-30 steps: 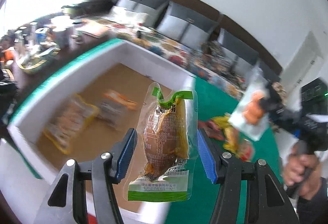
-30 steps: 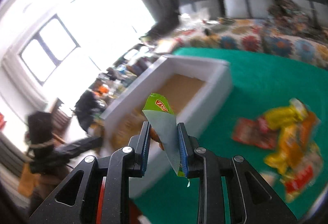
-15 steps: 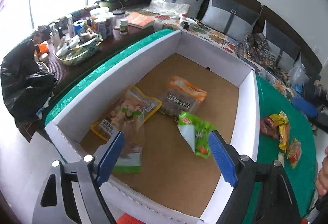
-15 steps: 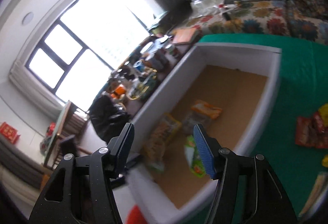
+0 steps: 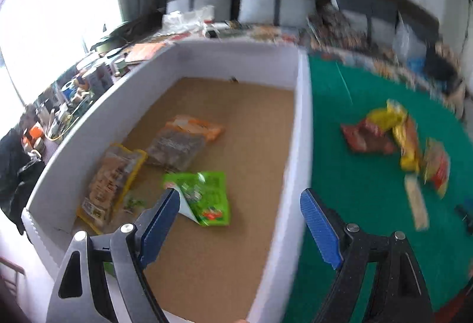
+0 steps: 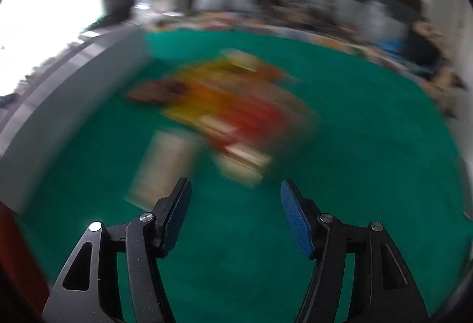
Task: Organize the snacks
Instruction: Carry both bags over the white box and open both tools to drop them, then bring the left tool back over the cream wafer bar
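Note:
A white box point(image 5: 301, 122) with a brown floor holds a green packet point(image 5: 207, 193), a yellow packet point(image 5: 115, 175) and an orange and grey packet point(image 5: 183, 139). My left gripper point(image 5: 239, 198) hangs open over the box's near right part, with nothing between its fingers. To the right of the box, a pile of red and yellow snack packets point(image 5: 393, 139) lies on the green cloth. In the right wrist view, that pile point(image 6: 230, 104) is blurred, with a pale packet point(image 6: 162, 166) beside it. My right gripper point(image 6: 235, 185) stands open and empty just short of them.
A side table crowded with bottles and jars point(image 5: 74, 92) runs along the box's left side, with a black bag point(image 5: 14, 169) below it. A sofa with grey cushions point(image 5: 266, 6) lines the back wall. The box's wall point(image 6: 74, 104) stands left of the right gripper.
Both grippers have let go of their packets and opened; the green packet now lies in the box. The right gripper has swung from the box to the pile. The left view has turned right.

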